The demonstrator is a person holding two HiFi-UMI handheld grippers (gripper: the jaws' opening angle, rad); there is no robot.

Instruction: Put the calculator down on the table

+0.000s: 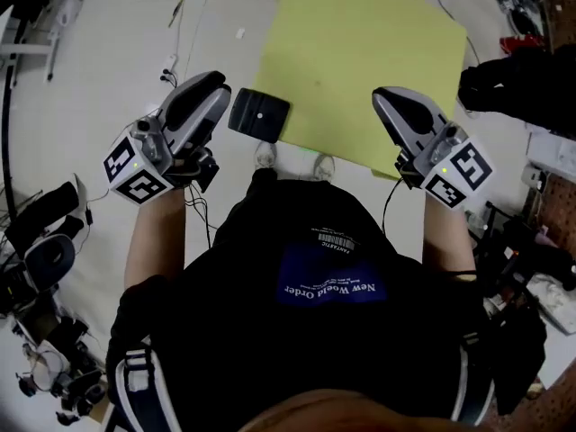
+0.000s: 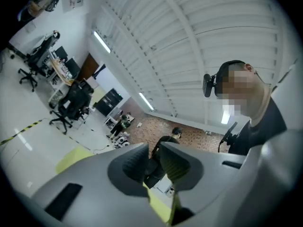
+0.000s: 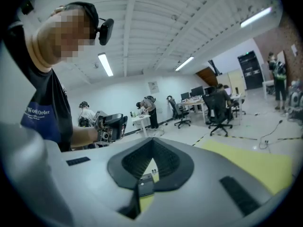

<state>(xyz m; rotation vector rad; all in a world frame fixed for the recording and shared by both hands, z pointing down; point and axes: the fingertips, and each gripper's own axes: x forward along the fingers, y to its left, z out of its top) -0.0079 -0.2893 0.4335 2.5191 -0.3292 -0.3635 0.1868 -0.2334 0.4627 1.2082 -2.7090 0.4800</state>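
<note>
1. Calculator. The calculator (image 1: 259, 115) is a flat, matte black rectangular slab with rounded corners and one small pale spot near its middle. No keys or display can be made out. It lies flat at the near left corner of the worktop (image 1: 360, 52), at my 12 o'clock. From above, its left end reaches past the worktop edge over the pale floor (image 1: 108, 43). Nothing holds or touches it.

2. Worktop. The surface is smooth, matte and yellow-green, with straight edges and square corners.

3. Left gripper. My left gripper (image 1: 216, 81) sits at the calculator's 9 o'clock, just beside it and apart from it. Its shell is smooth grey moulded plastic. The fingers (image 2: 130, 162) carry dark ribbed pads, which stand a narrow gap apart with nothing between them.

4. Right gripper. My right gripper (image 1: 385, 97) sits at the calculator's 3 o'clock, well apart from it and over the worktop's near edge. Its fingers (image 3: 137, 161) meet at the tips and grip nothing. The calculator shows only in the distance, through the slot below the tips.

5. Marker cubes. Each gripper carries a white marker cube (image 1: 139, 174) printed with black squares.
</note>
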